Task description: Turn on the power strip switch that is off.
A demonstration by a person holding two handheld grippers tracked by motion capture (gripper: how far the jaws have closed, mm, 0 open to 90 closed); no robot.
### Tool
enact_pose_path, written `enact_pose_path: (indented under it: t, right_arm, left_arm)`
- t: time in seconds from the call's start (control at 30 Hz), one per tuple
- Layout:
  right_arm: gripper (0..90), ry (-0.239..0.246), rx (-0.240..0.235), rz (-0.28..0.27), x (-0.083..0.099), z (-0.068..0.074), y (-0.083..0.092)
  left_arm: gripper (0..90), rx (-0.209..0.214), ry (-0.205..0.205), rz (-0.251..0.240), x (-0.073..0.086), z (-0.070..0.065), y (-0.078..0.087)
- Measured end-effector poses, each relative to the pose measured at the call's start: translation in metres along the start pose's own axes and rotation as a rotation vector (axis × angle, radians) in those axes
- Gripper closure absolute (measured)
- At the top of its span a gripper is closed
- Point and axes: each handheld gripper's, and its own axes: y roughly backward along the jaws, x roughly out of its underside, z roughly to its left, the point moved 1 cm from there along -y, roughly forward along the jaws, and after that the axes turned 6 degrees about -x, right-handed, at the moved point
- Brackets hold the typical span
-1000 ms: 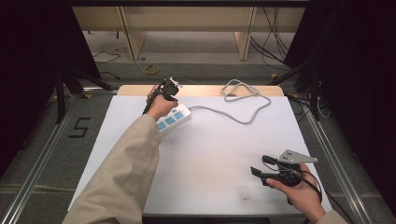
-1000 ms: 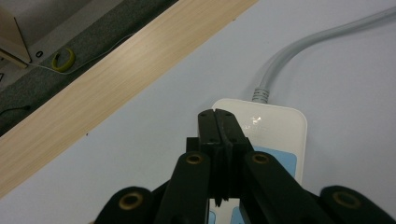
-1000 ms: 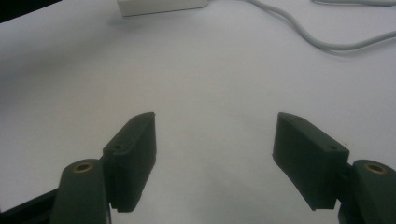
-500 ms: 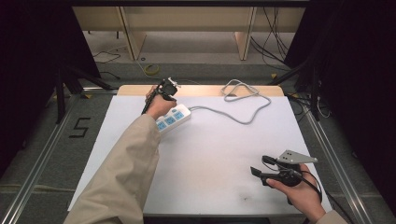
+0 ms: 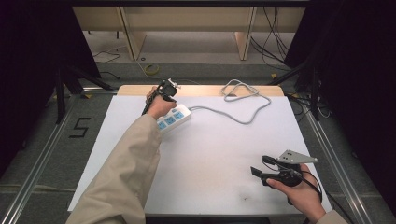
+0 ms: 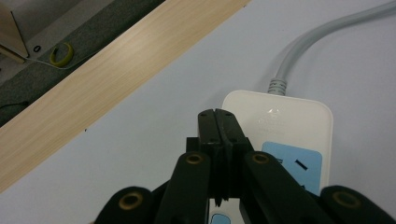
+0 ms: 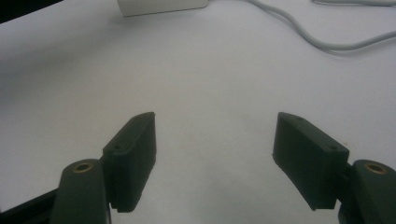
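A white power strip (image 5: 174, 117) with blue socket faces lies at the table's far left, and its grey cable (image 5: 243, 116) loops toward the back edge. My left gripper (image 5: 164, 93) is held just above the strip's cable end. In the left gripper view its jaws are pressed together, tips (image 6: 218, 116) hovering over the strip (image 6: 289, 126) near where the cable (image 6: 317, 51) enters, with nothing between them. My right gripper (image 5: 258, 164) rests at the front right, jaws wide apart (image 7: 215, 140) over bare white surface.
The white table sheet (image 5: 215, 154) ends in a wooden strip (image 5: 201, 89) along the back edge. Beyond it are floor cables and a yellow ring (image 5: 150, 70). Metal frame rails (image 5: 327, 154) flank both sides.
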Motion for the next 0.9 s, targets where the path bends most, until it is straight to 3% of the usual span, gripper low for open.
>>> enact_pose_path:
  t: [0.9]
  right_arm:
    - [30.5,-0.003,-0.002,0.0,0.0005,-0.0003,0.0004]
  left_arm:
    - [89.7,0.024,-0.029,0.068,0.0041,-0.0084,-0.0105]
